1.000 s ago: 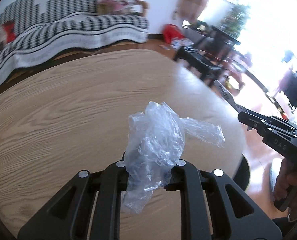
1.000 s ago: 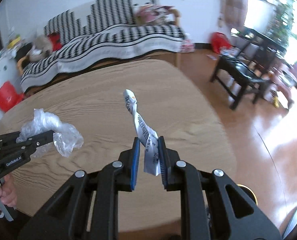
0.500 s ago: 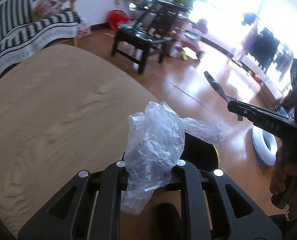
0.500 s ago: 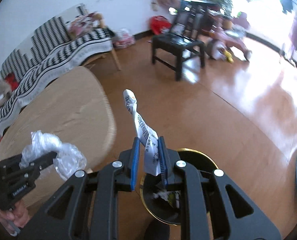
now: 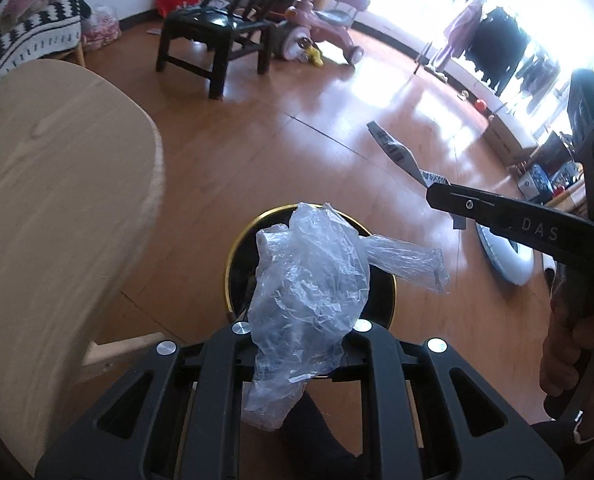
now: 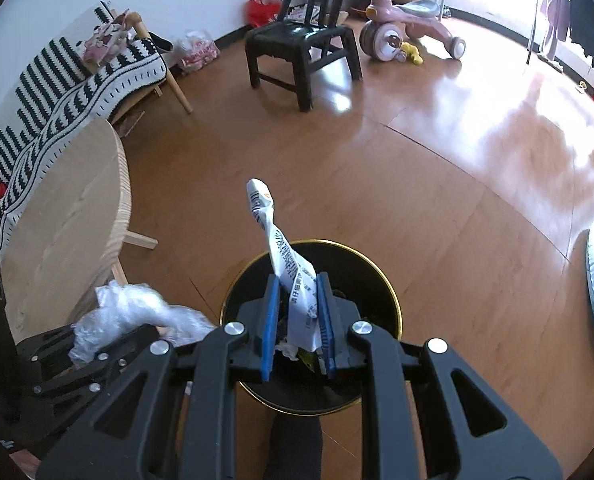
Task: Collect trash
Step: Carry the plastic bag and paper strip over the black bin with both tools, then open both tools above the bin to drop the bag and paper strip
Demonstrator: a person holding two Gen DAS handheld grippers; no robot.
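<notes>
Left wrist view: the left claw (image 5: 301, 330) is clamped on a crumpled clear plastic bag (image 5: 309, 280), held above the black bin (image 5: 233, 256) with a gold rim that stands on the wooden floor (image 5: 297, 140). Right wrist view: the right claw (image 6: 297, 328) is clamped on a twisted printed wrapper (image 6: 285, 256), directly over the same bin, which already holds some scraps.

Handling, in my judgement: both items are very light, soft and limp. The bag is slippery film and may cling to the pads on release; a grip on its bunched middle, as now, suits it. The wrapper is thin and creased, gripped near its lower end.

Orientation: the wrapper's long axis runs up and away from the claw, leaning slightly left. The bag has no clear axis, though one rolled tail sticks out to the right. The desk (image 6: 69, 208) stands to the left, apart from the bin.
</notes>
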